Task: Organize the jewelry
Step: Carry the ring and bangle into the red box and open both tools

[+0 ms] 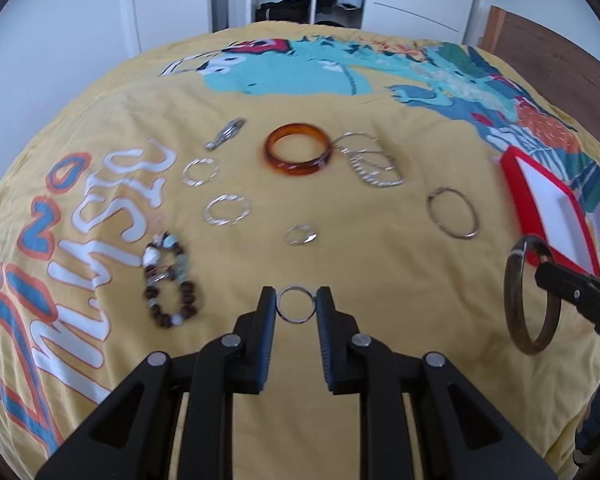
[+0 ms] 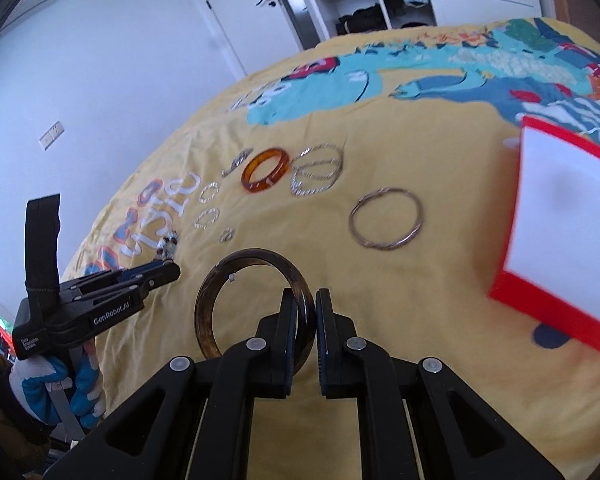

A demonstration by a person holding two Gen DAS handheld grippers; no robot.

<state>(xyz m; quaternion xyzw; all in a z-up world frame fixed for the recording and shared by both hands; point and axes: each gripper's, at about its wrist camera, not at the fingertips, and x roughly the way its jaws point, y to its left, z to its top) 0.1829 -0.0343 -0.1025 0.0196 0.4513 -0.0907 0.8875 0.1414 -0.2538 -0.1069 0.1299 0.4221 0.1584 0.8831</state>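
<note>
The left tool (image 1: pixel 296 304) pinches a small silver ring (image 1: pixel 296 309) across its width; the right tool (image 2: pixel 303 312) is clenched on the rim of a dark bangle (image 2: pixel 220 280), which hangs just left of the red tray (image 1: pixel 518 166). Each piece should probably travel level to the tray, low over the bed (image 1: pixel 380 256), and be let go only once inside its rim.

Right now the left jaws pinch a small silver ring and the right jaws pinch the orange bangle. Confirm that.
Not quite. The right gripper pinches the dark brown bangle, as the right wrist view shows; the orange bangle lies on the bedspread. The left gripper does pinch a small silver ring.
</note>
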